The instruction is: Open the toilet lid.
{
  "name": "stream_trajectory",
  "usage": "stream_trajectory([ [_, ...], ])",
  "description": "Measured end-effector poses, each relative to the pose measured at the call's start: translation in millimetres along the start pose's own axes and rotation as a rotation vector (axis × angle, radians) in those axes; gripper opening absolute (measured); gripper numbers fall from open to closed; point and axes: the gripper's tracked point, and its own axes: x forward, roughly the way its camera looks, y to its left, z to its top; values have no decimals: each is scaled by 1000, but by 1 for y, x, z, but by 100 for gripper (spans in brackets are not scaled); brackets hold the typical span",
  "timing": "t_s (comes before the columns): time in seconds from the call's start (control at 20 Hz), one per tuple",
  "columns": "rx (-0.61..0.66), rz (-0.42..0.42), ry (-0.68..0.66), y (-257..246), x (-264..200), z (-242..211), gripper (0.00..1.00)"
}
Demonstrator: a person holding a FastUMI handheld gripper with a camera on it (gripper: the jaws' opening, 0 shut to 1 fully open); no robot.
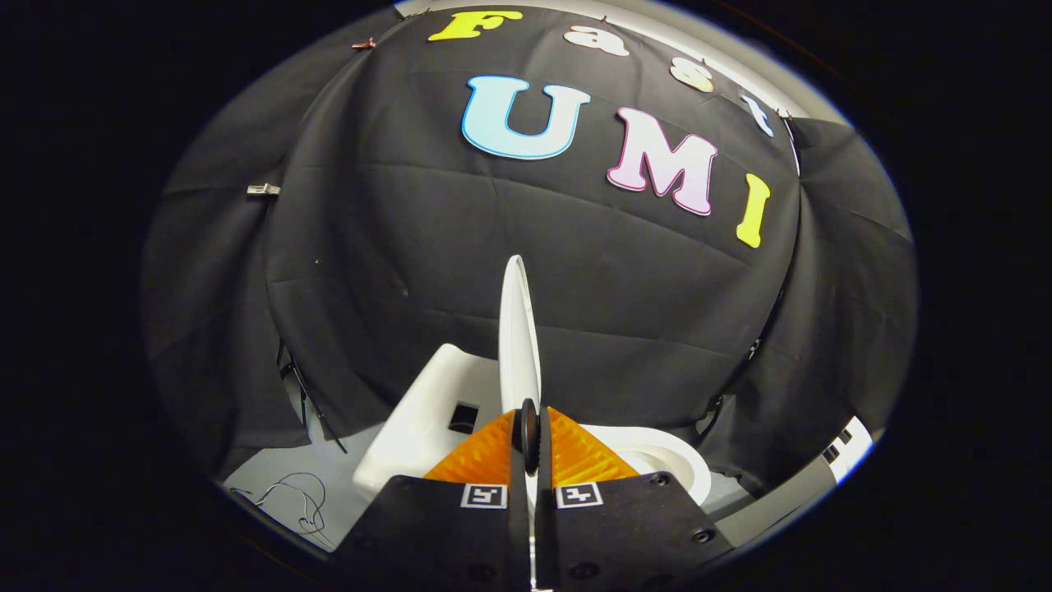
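**Lid raised, jaws clamped on its edge**

Gripper low, jaws closed together on the near edge of the toilet lid. Lid stands upright, edge-on, rising straight beyond the jaws. Toilet tank lies left of the jaws. Bowl rim lies right, just past them. Loose wire on the floor, far left.
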Motion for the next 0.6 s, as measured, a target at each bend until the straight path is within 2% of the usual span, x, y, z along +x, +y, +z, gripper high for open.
stream_trajectory([
  [0.25, 47, 31, 18, 1, -1, 1, 12],
  [0.4, 30, 50, 10, 5, 0, 4, 15],
  [0.6, 27, 103, 11, 13, 2, -1, 32],
])
